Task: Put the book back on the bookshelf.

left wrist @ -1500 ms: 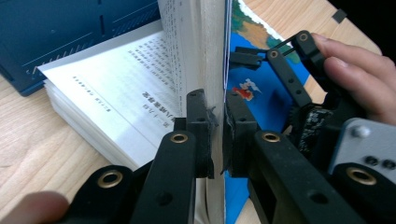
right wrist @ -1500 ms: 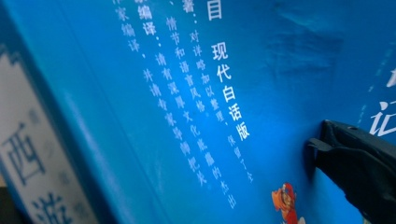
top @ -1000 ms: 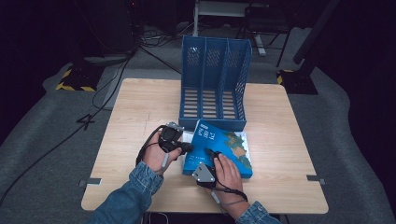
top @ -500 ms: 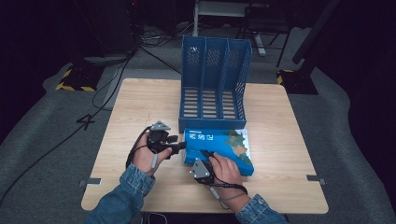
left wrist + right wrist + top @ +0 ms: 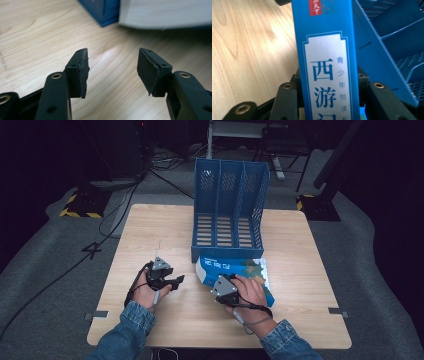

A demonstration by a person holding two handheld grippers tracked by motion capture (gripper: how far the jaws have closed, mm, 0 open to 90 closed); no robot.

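A blue book (image 5: 239, 270) with white title panels lies on the wooden table (image 5: 150, 230) in front of a blue three-slot file rack (image 5: 231, 210). My right gripper (image 5: 217, 283) is shut on the book's spine (image 5: 327, 62), its jaws having just closed further, and that spine edge is raised off the table. My left gripper (image 5: 178, 281) sits low over bare wood to the left of the book. It is open, its jaws have just been opening, and nothing lies between its pads (image 5: 82, 70). The book's page edge (image 5: 165, 12) shows ahead of it.
The rack's perforated blue wall (image 5: 392, 37) rises just to the right of the held spine. Dark floor, cables and stands (image 5: 125, 180) surround the table. Bare wood stretches to the left and front of the book.
My left gripper let go of the book, opened and drew away to the left and down. My right gripper closed on the spine and lifted that edge.
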